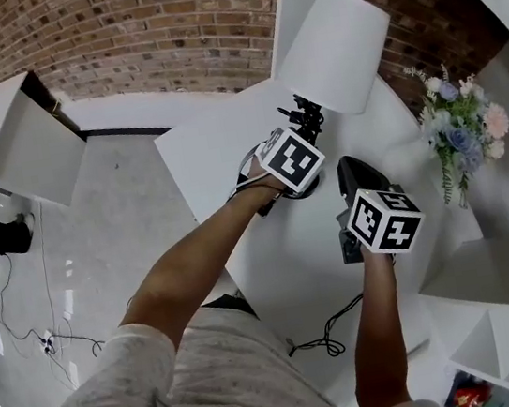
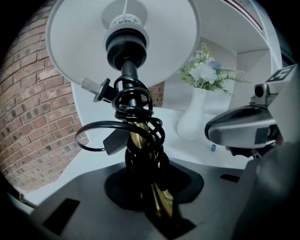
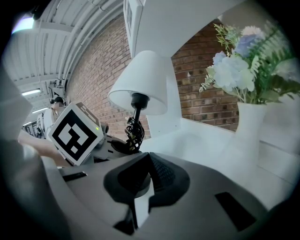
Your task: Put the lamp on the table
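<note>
Brass-coloured metal shows on the stem of the lamp, and the left gripper is clamped on this stem, with its jaws pressing it from both sides low down. A black cord is wound many times around the stem, and one loop of it hangs out to the side. The plug sticks out just under the white shade. In the head view the lamp leans away from the person, over the far part of the white table. Its foot is hidden under the gripper, so I cannot tell if it touches the table top. The right gripper is just beside the left one, on the side of the flowers. Its jaws are brought together at the tips and nothing is between them. It touches neither the lamp nor the cord. A white vase with pale flowers stands on the table behind the lamp, near it but apart from it. A brick wall runs behind the table.
</note>
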A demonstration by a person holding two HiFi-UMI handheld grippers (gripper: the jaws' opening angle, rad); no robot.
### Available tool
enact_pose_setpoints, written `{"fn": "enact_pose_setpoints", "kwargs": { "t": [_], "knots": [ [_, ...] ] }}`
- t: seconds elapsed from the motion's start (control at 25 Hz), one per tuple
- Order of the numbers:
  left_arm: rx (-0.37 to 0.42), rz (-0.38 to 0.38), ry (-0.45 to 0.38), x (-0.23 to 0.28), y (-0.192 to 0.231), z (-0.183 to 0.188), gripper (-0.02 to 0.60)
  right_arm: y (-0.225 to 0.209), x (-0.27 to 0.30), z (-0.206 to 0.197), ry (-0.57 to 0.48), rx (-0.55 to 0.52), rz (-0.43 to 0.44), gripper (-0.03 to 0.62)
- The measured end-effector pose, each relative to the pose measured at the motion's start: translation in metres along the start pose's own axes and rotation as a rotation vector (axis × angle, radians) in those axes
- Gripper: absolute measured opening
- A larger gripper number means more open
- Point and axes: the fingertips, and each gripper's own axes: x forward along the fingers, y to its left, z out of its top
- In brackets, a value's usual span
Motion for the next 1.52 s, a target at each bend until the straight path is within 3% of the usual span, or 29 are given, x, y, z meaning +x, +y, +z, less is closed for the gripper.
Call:
{"fn": "enact_pose_setpoints", "kwargs": {
  "t": [0.4, 1.12, 1.24, 1.52],
  "knots": [
    [-0.022, 0.022, -0.057, 0.009, 0.011, 0.004, 0.097, -0.001, 0.011, -0.006, 0.017, 0.009, 0.018, 0.005],
    [0.028, 0.027, -0.130, 0.016, 0.023, 0.007, 0.095, 0.000, 0.024, -0.011, 0.030, 0.013, 0.036, 0.005],
    [0.034, 0.032, -0.182, 0.013, 0.025, 0.013, 0.094, 0.003, 0.024, -0.011, 0.031, 0.012, 0.039, 0.005],
    [-0.034, 0.009, -0.178, 0.011, 0.023, -0.003, 0.091, 0.011, 0.024, -0.010, 0.032, 0.002, 0.054, 0.005]
  ]
}}
